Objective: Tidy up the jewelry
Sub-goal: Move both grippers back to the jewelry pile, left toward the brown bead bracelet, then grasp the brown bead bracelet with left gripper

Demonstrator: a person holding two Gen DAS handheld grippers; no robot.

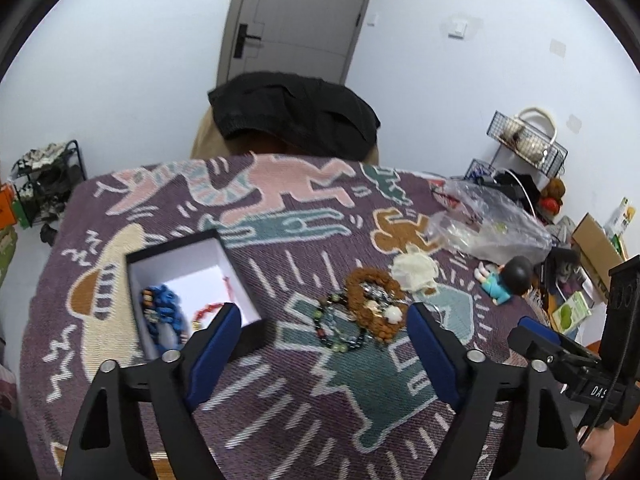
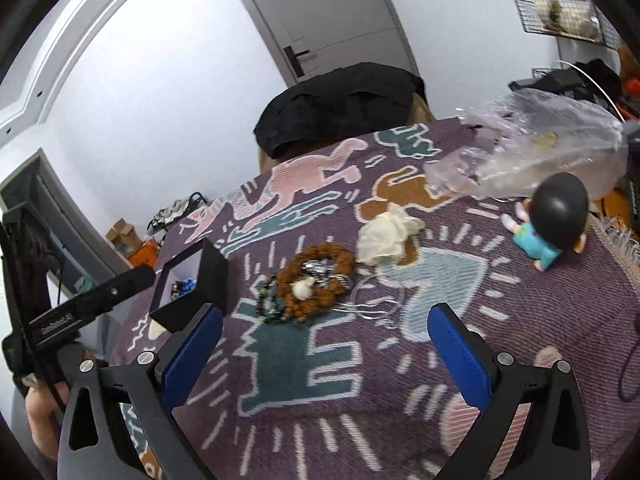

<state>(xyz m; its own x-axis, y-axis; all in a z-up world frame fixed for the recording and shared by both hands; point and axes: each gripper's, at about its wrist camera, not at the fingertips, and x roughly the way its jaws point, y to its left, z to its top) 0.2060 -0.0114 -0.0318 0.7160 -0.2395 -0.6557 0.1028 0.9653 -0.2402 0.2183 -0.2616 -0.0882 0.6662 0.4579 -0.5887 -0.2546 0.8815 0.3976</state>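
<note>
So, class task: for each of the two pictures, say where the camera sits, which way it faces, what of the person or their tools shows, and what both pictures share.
Left wrist view: sits on the left gripper, looking forward and down over the patterned cloth; its own open fingers frame the view, the right gripper enters at the right edge.
Right wrist view: sits on the right gripper, facing likewise; open fingers, the left gripper and a hand at the left.
Shared: black box, brown bead bracelet, white pouch, doll.
</note>
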